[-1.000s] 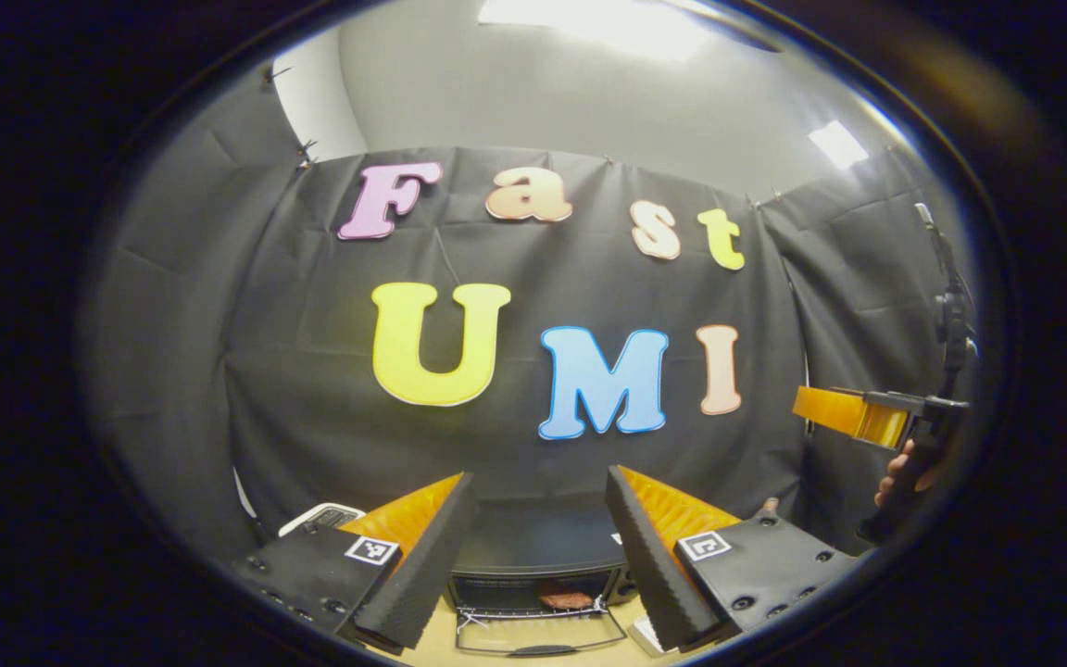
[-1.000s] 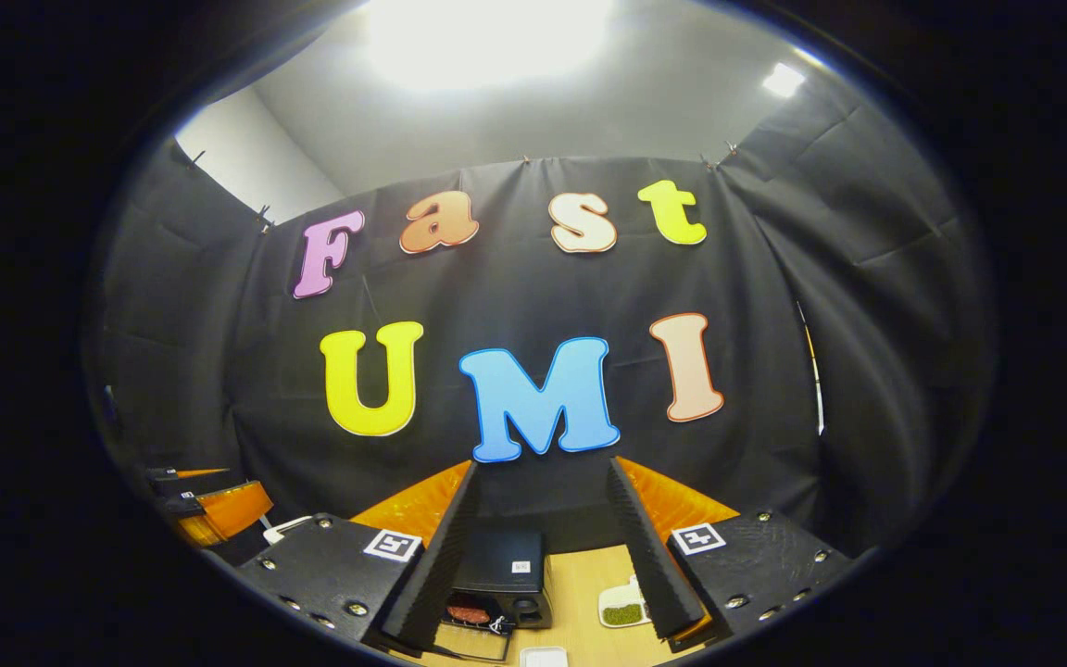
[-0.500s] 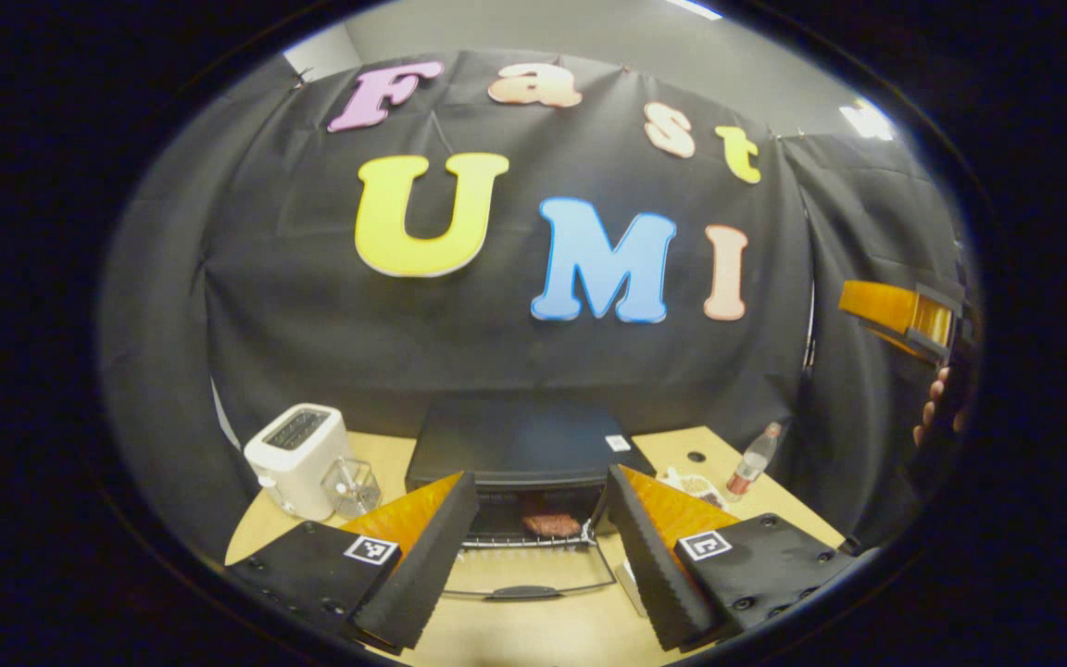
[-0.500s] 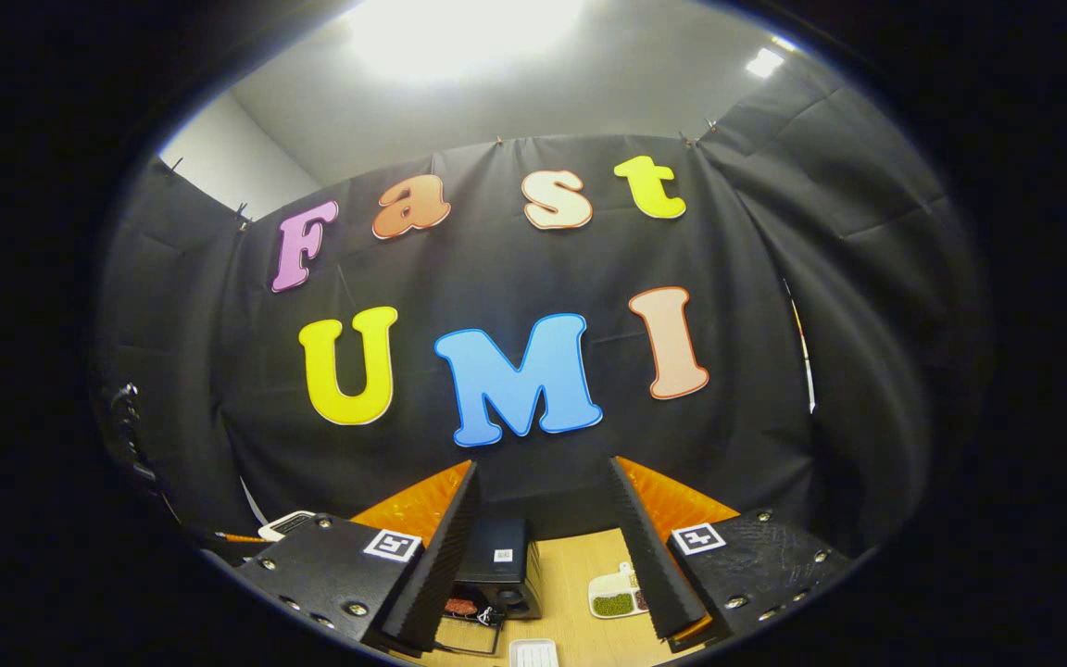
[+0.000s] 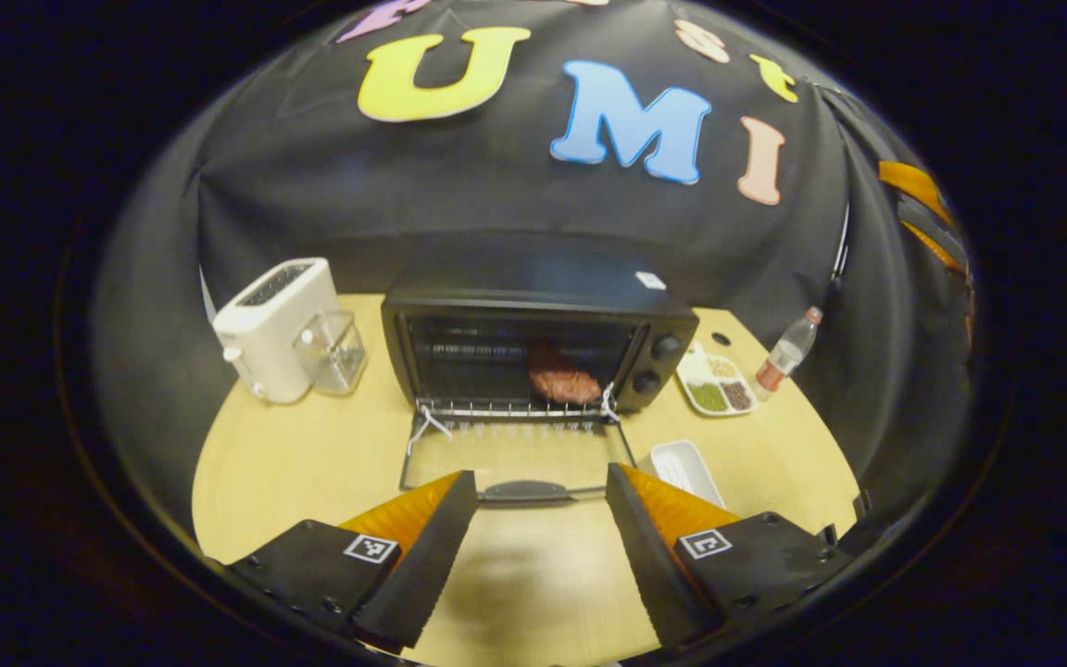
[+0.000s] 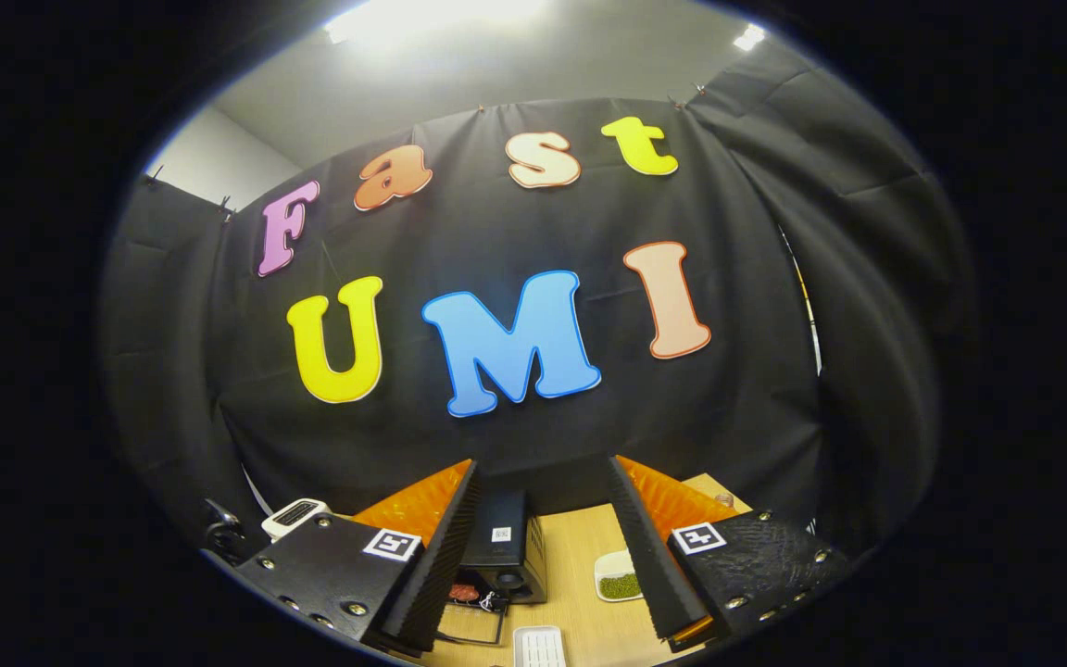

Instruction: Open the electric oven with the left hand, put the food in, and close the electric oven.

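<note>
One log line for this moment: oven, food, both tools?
black electric oven: door down | reddish food patty: on rack inside | left tool: open, facing door handle | right tool: open, empty

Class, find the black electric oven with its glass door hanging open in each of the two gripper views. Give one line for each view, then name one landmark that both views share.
Left gripper view: the black electric oven sits mid-picture, front facing the camera, door down.
Right gripper view: it stands low, left of centre, seen side-on between the tongs' fingers.
Shared landmark: the white toaster, left of the oven.
</note>
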Motion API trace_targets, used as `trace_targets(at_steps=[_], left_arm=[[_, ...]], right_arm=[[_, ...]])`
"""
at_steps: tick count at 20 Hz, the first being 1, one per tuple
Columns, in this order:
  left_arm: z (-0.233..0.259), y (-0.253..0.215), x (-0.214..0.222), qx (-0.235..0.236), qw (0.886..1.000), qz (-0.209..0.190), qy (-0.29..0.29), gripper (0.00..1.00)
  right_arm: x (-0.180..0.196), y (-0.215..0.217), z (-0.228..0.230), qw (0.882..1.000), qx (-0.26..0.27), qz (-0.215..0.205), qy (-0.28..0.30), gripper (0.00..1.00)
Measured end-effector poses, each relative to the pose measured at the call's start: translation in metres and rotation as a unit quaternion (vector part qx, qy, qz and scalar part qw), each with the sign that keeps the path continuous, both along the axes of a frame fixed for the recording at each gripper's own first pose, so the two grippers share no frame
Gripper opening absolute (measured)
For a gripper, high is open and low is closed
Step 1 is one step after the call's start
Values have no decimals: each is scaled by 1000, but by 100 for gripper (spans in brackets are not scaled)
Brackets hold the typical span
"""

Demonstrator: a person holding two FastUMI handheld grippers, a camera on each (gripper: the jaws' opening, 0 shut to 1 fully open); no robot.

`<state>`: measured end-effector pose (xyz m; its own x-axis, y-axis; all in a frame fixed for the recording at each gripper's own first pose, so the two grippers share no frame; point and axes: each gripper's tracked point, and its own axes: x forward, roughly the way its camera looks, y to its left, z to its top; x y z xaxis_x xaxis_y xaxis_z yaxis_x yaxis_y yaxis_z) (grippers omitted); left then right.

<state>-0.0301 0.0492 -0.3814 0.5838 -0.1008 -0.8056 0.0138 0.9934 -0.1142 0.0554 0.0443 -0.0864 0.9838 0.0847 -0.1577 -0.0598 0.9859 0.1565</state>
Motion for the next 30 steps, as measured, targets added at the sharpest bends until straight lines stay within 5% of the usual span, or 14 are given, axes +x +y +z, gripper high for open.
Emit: trace_targets(at_steps=[15, 19, 30], left_arm=[[-124, 4, -28, 36, 982, -33, 183, 95], [-139, -2, -23, 35, 976, -36, 211, 95], [-161, 0, -4, 40, 969, -40, 242, 95]], right_arm=[[0, -39, -7, 997, -60, -48, 1, 83], [1, -58, -2, 991, -107, -82, -14, 86], [-7, -79, 0, 988, -105, -113, -7, 86]])
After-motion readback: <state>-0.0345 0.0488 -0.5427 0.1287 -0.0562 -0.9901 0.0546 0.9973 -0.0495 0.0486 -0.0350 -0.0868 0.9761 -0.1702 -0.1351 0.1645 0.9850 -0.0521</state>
